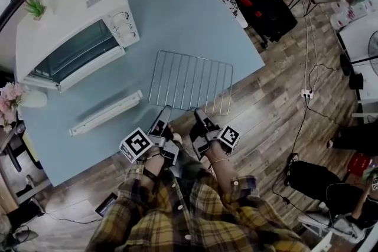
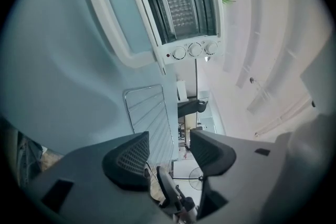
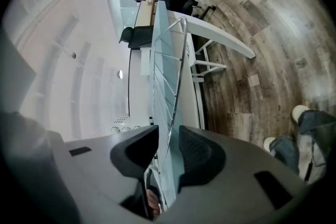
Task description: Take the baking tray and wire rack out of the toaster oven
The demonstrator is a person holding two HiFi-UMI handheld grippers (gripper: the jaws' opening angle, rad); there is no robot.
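1. On a smooth pale-blue table [image 1: 177, 9], toward its near edge, lies the wire rack [image 1: 190, 81]. It is a flat rectangle of thin bright metal rods inside a rounded wire rim, and it is out of the oven.
2. At the table's far left corner stands the toaster oven [image 1: 65, 3], a boxy white shell with three round knobs [image 1: 121, 23]. Its glass door is dropped open, with the long white door handle [image 1: 106, 112] nearest the person.
3. In the left gripper view the dark oven cavity [image 2: 181, 8] shows a dimpled, shiny metal surface inside — whether that is the baking tray cannot be told.
4. The left gripper [image 1: 163, 110] sits at the rack's near left corner. Its ribbed black pads [image 2: 128, 157] stand wide apart and hold nothing.
5. The right gripper [image 1: 199, 113] is at the rack's near edge. Its jaws are narrow — the rim wire [image 3: 169, 113] runs between them, with a thin gap showing on each side.
6. Yellow plaid sleeves [image 1: 177, 215] fill the bottom of the head view, above a wood-plank floor [image 1: 277, 97].
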